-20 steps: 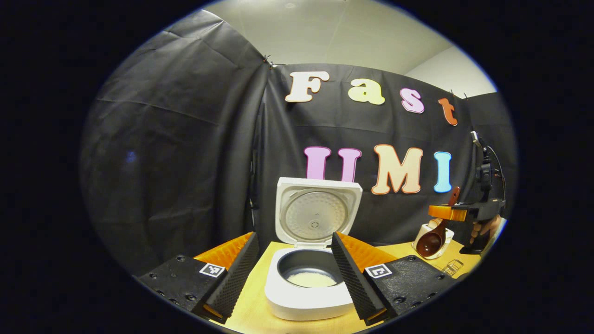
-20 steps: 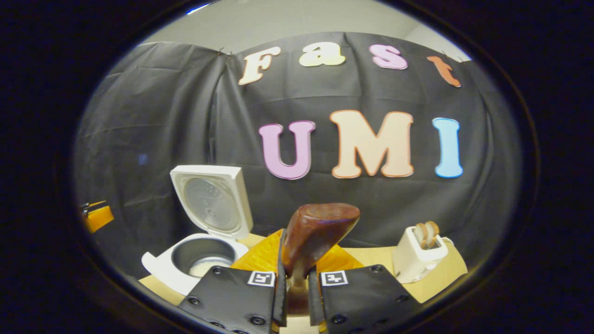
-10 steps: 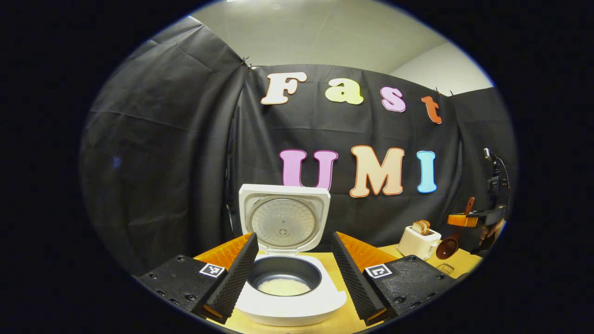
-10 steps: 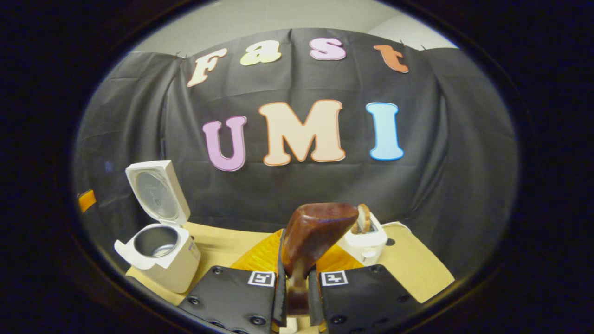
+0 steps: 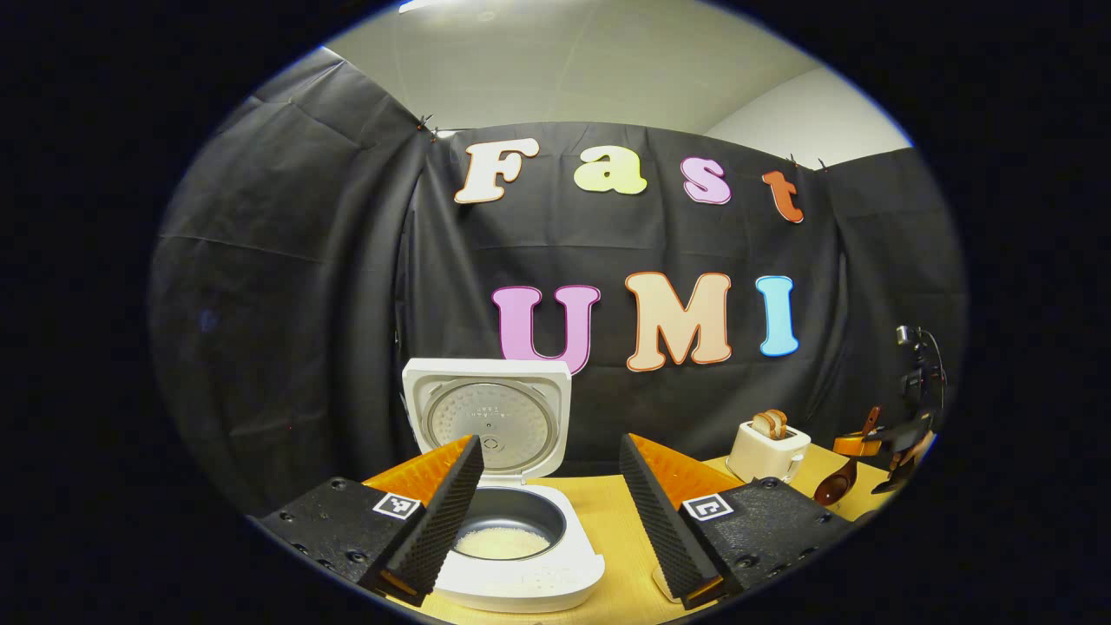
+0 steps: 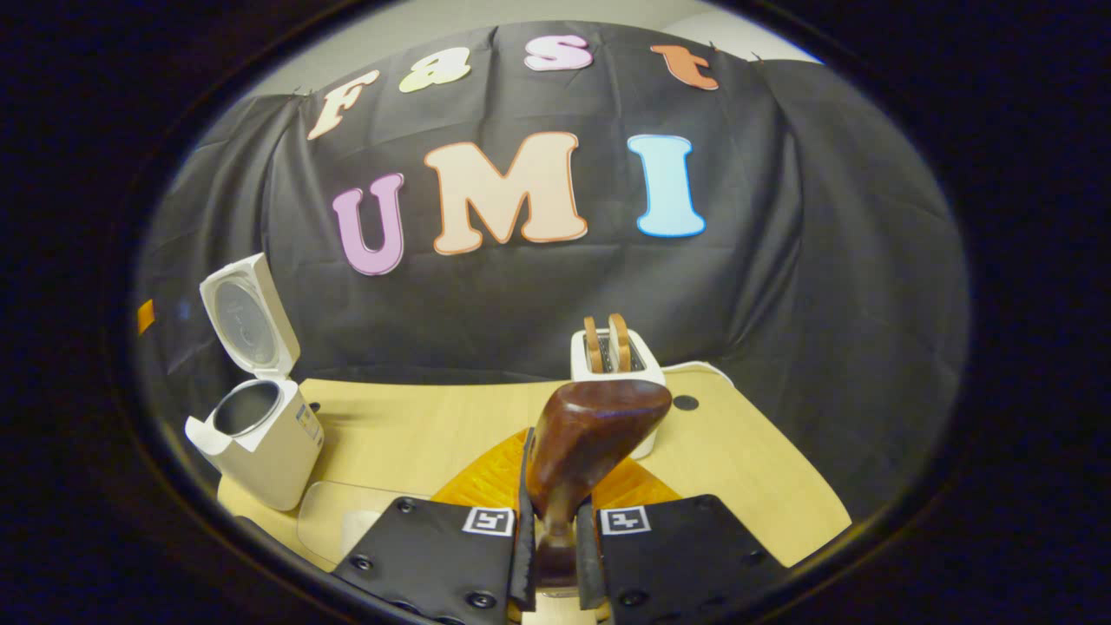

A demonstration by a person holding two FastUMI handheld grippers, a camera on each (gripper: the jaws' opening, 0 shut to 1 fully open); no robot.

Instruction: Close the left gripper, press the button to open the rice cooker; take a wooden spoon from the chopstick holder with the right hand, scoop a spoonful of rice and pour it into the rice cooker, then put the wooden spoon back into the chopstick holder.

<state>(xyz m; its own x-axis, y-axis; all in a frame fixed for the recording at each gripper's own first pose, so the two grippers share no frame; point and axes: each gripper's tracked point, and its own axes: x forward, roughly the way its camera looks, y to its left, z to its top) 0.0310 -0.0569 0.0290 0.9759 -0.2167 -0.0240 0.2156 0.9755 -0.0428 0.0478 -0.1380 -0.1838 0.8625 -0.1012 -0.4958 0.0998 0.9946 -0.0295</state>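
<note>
Gripping wooden spoon (image 6: 580, 451), right gripper (image 6: 555, 542) clamped; left gripper (image 5: 542, 495) wide open, empty; rice (image 5: 502, 543) visible inside rice cooker (image 5: 512, 555).

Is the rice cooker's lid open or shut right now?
Open. The lid stands upright behind the rice cooker, its inner plate facing forward, and rice shows in the uncovered pot.

I'm in a staged booth, not a real kitchen: black cloth wall (image 6: 781, 260), pale wooden table (image 6: 434, 425), a rice cooker (image 6: 260, 434) far left, toaster (image 6: 618, 365) beyond.
</note>
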